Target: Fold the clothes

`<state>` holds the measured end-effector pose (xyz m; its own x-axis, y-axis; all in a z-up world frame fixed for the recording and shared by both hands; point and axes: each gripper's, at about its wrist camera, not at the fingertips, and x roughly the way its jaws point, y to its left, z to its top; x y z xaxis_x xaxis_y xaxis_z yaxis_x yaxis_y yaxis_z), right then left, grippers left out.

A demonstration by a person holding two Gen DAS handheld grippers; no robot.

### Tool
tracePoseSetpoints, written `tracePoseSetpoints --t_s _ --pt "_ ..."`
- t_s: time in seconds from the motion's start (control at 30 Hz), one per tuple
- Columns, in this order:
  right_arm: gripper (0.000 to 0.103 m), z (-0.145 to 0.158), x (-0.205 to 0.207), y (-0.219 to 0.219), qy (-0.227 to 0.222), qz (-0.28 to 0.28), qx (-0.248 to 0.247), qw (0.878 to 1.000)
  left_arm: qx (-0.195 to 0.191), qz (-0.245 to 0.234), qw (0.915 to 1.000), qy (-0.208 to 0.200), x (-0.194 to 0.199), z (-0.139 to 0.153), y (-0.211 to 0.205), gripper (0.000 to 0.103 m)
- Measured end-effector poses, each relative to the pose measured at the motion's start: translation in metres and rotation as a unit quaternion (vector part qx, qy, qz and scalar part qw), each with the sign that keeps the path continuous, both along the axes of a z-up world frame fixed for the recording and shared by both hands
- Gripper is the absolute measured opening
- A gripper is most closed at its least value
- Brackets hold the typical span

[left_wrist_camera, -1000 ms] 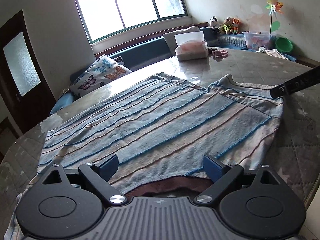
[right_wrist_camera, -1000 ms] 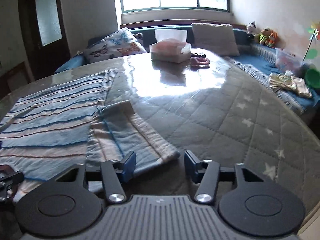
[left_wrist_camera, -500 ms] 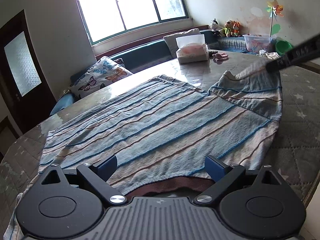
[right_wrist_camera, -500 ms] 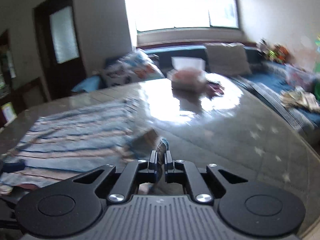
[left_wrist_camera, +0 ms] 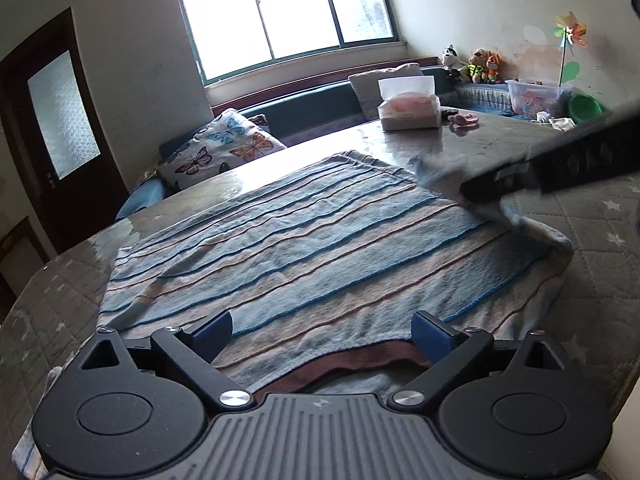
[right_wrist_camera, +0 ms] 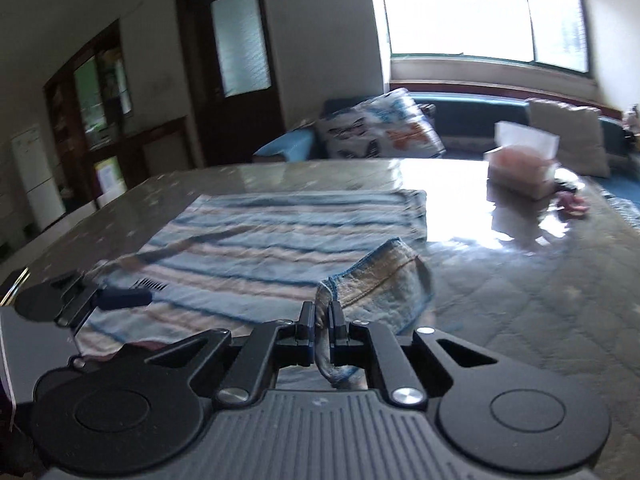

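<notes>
A blue and beige striped knit shirt (left_wrist_camera: 320,248) lies flat on the quilted table (left_wrist_camera: 592,280); its brown collar (left_wrist_camera: 352,364) is nearest my left gripper. My left gripper (left_wrist_camera: 322,328) is open and empty just above the collar. My right gripper (right_wrist_camera: 322,318) is shut on the shirt's sleeve (right_wrist_camera: 380,280) and holds it lifted above the shirt body (right_wrist_camera: 260,240). In the left wrist view the right gripper (left_wrist_camera: 560,164) reaches in from the right with the sleeve (left_wrist_camera: 444,172) hanging from it. The left gripper (right_wrist_camera: 100,300) shows at the left of the right wrist view.
A tissue box (left_wrist_camera: 408,110) and a small pink item (left_wrist_camera: 464,120) stand at the table's far side. A bench with a butterfly pillow (left_wrist_camera: 216,152) runs under the window. A toy bin (left_wrist_camera: 534,98) and green bowl (left_wrist_camera: 586,107) sit far right.
My right gripper closed on the sleeve, lifted it and carried it left over the shirt body. My left gripper stayed open near the collar.
</notes>
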<state>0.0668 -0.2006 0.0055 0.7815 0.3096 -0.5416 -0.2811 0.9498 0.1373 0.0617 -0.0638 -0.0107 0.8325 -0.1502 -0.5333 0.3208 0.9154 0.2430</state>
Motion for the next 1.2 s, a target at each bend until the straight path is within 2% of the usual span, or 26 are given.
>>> tracePoseSetpoints --t_s 0.07,0.13,0.33,0.57,0.83,1.03,1.2 --pt "0.016 -0.005 0.000 0.006 0.008 0.013 -0.003 1.000 -0.001 0.001 1.0000 0.001 0.000 -0.001 0.002 0.098" --pt "0.018 -0.006 0.001 0.007 0.012 0.022 -0.008 1.000 -0.001 0.001 1.0000 0.001 0.001 -0.001 0.003 0.098" --pt "0.018 -0.006 0.016 -0.008 0.016 0.002 -0.031 0.999 -0.004 -0.007 1.0000 -0.005 0.007 0.005 0.000 0.098" --pt "0.018 -0.019 0.065 -0.029 0.039 -0.029 -0.056 0.997 -0.006 -0.028 0.9996 -0.008 0.019 0.009 -0.018 0.098" --pt "0.017 -0.041 0.099 -0.026 0.057 -0.026 -0.073 0.995 0.012 -0.041 0.9990 0.013 0.035 -0.005 -0.033 0.098" --pt "0.019 -0.032 0.079 -0.024 0.048 -0.008 -0.085 0.995 0.014 -0.038 0.9990 0.017 0.036 -0.008 -0.030 0.099" --pt "0.027 -0.027 0.041 -0.017 0.041 0.012 -0.095 0.995 0.010 -0.030 0.9994 0.012 0.030 -0.004 -0.024 0.099"
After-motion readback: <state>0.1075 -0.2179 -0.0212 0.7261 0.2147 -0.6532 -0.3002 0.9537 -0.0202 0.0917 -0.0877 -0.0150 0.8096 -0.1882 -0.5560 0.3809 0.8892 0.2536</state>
